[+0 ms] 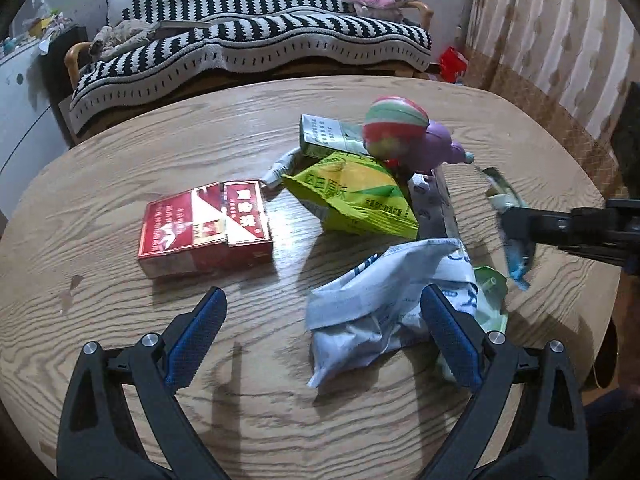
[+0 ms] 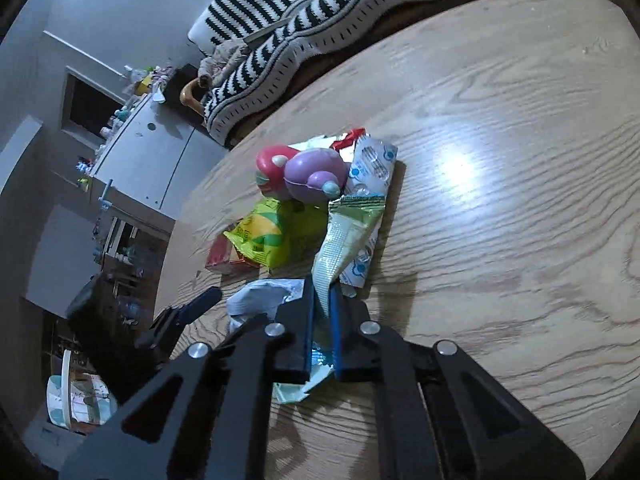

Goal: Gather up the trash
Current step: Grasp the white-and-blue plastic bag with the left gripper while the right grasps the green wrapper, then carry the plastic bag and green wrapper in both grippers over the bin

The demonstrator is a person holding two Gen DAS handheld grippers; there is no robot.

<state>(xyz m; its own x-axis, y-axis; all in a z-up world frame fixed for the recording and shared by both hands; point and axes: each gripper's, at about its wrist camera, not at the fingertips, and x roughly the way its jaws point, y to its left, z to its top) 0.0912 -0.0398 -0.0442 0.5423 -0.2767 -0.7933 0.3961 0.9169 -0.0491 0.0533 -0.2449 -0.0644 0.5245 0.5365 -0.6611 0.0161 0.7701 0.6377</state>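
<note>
Trash lies in a pile on the wooden table (image 1: 120,152): a red cigarette pack (image 1: 204,226), a yellow-green snack bag (image 1: 360,196), a green-white box (image 1: 328,138), a crumpled white-blue bag (image 1: 380,304) and a purple toy with a striped ball (image 1: 408,136). My left gripper (image 1: 324,312) is open just above the table, its right finger over the white-blue bag. My right gripper (image 2: 322,304) is shut on a pale green wrapper (image 2: 344,236) and also shows in the left wrist view (image 1: 516,224), holding the wrapper (image 1: 500,188) off the table.
A sofa with a black-and-white striped cover (image 1: 256,40) stands behind the table. A curtain (image 1: 552,32) hangs at the right. A white cabinet (image 2: 148,156) is at the left. A white blister strip (image 2: 372,176) lies under the toy (image 2: 312,176).
</note>
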